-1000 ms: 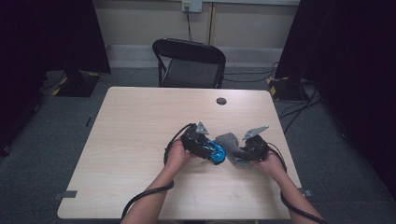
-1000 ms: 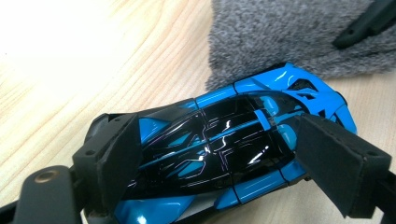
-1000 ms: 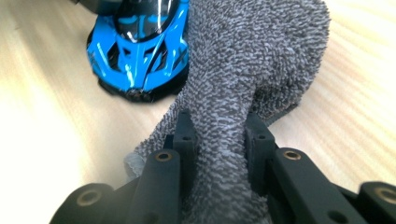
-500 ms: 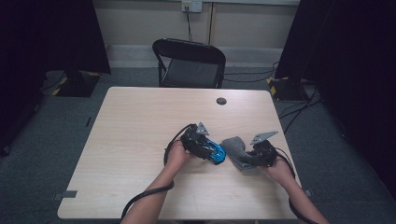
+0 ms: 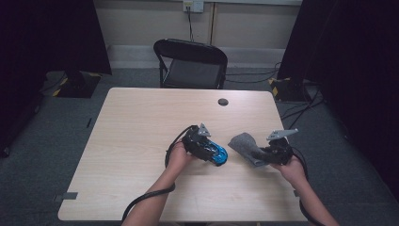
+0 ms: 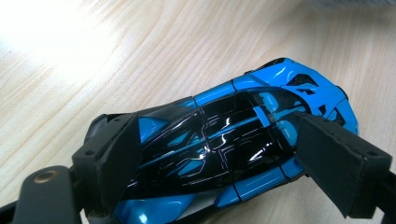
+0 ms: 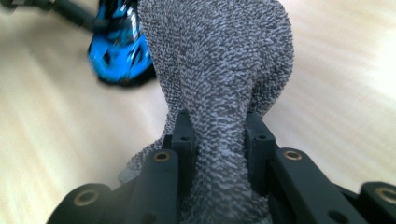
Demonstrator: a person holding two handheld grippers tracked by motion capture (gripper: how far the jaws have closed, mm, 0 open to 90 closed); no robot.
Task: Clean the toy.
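A glossy blue and black toy car rests on the wooden table, and my left gripper is shut on its sides. From above, the toy car sits at the table's middle right with the left gripper over it. A grey cloth is pinched between the jaws of my right gripper and stands up from them. In the high view the grey cloth hangs just right of the car, apart from it, held by the right gripper.
A black folding chair stands behind the far table edge. A small dark round cap is set into the tabletop near the far side. Cables trail from both grippers over the near edge.
My right gripper has drawn the grey cloth to the right, away from the car, opening a gap between them. The left gripper and car stayed in place.
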